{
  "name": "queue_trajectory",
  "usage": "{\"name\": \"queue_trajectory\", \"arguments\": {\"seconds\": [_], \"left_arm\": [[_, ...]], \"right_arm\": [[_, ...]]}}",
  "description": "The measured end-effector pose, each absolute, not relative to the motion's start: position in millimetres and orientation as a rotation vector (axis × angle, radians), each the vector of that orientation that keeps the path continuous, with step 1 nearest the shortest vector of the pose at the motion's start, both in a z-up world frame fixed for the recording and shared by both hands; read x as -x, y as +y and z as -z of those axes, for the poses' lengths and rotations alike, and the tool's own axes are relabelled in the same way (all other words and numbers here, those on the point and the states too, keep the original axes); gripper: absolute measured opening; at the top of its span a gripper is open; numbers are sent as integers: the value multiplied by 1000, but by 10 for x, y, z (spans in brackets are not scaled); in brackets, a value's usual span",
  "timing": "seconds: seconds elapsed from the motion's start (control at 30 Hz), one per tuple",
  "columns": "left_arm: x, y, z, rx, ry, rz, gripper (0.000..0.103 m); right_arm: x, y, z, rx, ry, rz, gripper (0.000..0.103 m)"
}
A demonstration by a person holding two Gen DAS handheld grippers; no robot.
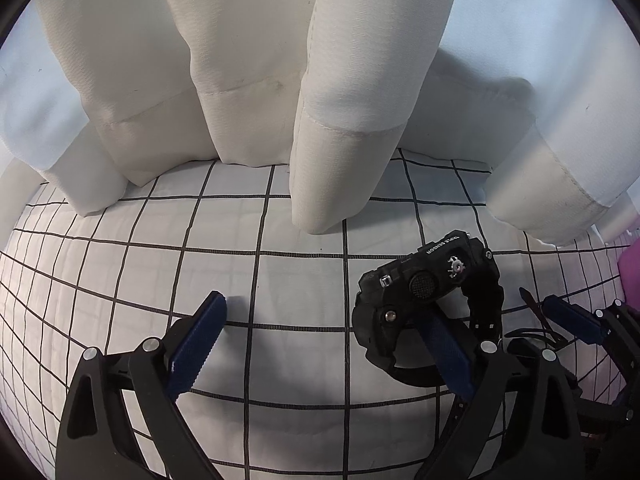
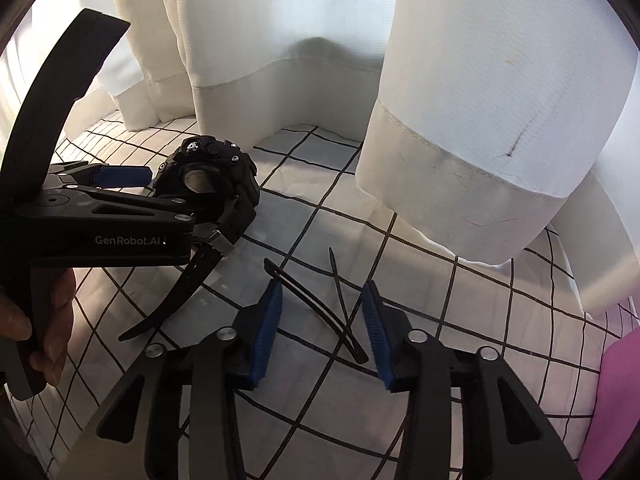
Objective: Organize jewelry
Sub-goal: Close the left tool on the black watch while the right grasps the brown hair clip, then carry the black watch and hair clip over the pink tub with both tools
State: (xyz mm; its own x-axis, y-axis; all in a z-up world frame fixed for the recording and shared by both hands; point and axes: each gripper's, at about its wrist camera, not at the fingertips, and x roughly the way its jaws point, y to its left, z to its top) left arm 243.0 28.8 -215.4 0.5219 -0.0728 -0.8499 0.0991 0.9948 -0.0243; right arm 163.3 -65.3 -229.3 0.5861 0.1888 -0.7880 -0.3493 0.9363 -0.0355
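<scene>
A chunky black digital watch [image 1: 430, 286] lies on a white cloth with a black grid [image 1: 300, 280]. My left gripper [image 1: 326, 320] is open; its right finger [image 1: 440, 344] reaches through the watch's strap loop, its left finger rests on bare cloth. In the right wrist view the watch [image 2: 208, 178] sits at the left with its strap [image 2: 176, 292] trailing toward me, and the left gripper's body [image 2: 100, 216] covers part of it. My right gripper [image 2: 320, 304] is open, its fingers either side of a thin black strap piece [image 2: 316, 312] lying on the cloth.
White curtain folds [image 1: 340, 120] hang down onto the cloth just behind the watch, and in the right wrist view [image 2: 480, 140] close on the right. A pink object [image 2: 624, 392] lies at the right edge. The person's hand [image 2: 48, 320] holds the left gripper's handle.
</scene>
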Motion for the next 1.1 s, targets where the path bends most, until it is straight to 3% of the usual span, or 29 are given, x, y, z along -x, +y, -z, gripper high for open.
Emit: {"name": "queue_trajectory", "arguments": {"seconds": [0.1,0.17,0.23,0.27,0.67,1.1], "left_arm": [[-2372,311,2152,-23,1005,110,82],[-2325,299,2132,-19,990,128,66],[-2279,272,2108,-10,982,171,37],[-2261,260,2103,-16,980,170,34],[-1974,501,2049,50,979,197,17],[-1700,724,1922,84,951,205,15]], "right_arm": [[-1591,-605,2293,223,884,-307,17],[-1567,-595,2289,225,880,-302,14],[-1579,-638,2309,224,878,-296,13],[-1561,-633,2315,217,879,-295,13],[-1236,-664,2274,152,876,-305,13],[-1000,-745,2126,92,853,-302,13]]}}
